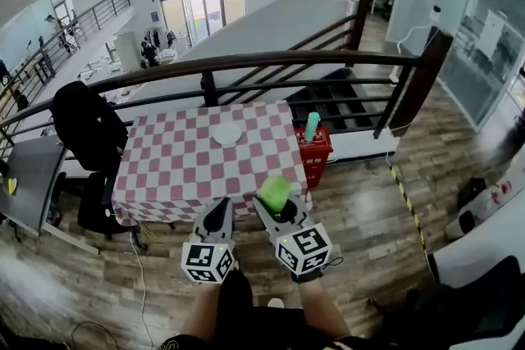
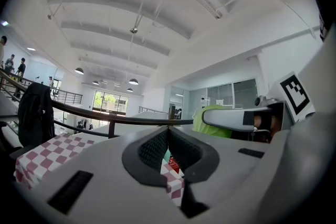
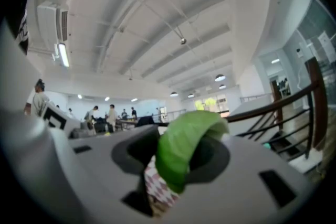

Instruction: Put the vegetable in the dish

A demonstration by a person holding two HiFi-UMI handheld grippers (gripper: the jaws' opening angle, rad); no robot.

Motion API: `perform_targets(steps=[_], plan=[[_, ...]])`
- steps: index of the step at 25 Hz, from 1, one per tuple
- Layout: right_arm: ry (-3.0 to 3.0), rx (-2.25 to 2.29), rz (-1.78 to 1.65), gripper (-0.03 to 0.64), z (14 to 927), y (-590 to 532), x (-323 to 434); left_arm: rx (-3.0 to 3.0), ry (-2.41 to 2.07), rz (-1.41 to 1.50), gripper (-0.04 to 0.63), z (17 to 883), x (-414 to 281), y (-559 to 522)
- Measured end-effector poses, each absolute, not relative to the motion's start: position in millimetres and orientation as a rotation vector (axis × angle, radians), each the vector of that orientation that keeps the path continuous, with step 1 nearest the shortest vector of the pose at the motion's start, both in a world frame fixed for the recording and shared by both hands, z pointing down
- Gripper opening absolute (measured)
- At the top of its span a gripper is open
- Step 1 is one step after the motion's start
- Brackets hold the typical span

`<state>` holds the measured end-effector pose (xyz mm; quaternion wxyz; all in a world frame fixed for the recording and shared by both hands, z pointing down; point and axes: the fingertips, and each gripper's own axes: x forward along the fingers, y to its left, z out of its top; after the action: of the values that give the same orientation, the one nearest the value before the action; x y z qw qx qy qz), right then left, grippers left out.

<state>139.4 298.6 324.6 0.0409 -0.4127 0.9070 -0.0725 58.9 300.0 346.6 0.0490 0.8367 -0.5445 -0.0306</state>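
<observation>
My right gripper (image 1: 279, 205) is shut on a bright green leafy vegetable (image 1: 275, 193), held in the air in front of the table's near edge. In the right gripper view the green vegetable (image 3: 184, 149) fills the gap between the jaws. My left gripper (image 1: 218, 215) hangs beside it to the left, shut and empty; in its own view the gripper (image 2: 168, 134) has both dark pads meeting, and the vegetable (image 2: 212, 122) shows to the right. A white round dish (image 1: 227, 134) lies on the red-and-white checked table (image 1: 180, 168), toward its far side.
A red basket (image 1: 316, 153) with a teal bottle (image 1: 312, 125) stands on the floor right of the table. A black chair (image 1: 82, 131) sits at the table's left. A dark railing (image 1: 246, 61) runs behind the table, with stairs beyond. Wooden floor surrounds me.
</observation>
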Motion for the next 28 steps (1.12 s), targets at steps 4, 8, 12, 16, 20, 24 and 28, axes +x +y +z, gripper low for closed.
perform_targets(steps=[4,8,12,16,20,24,28], plan=[[2.793,-1.300,-0.264,0.160,346,255,123,2.550,-1.599,-0.099,0.021,364,53,255],[2.764,-1.368,-0.305,0.158,357,189,105,2.570,-1.562,-0.125,0.021,368,34,185],[2.747,-1.395,-0.279,0.160,341,107,72,2.602,-1.596,-0.153,0.021,344,-8,98],[2.738,-1.399,-0.246,0.160,328,35,35,2.637,-1.607,-0.189,0.021,325,-50,30],[2.741,-1.394,-0.250,0.158,338,-19,4,2.641,-1.610,-0.169,0.021,335,-93,-18],[2.774,-1.418,-0.371,0.160,370,-46,-7,2.561,-1.572,-0.144,0.021,366,-119,-52],[2.835,-1.464,-0.511,0.160,406,-64,-8,2.515,-1.540,-0.109,0.021,394,-130,-74]])
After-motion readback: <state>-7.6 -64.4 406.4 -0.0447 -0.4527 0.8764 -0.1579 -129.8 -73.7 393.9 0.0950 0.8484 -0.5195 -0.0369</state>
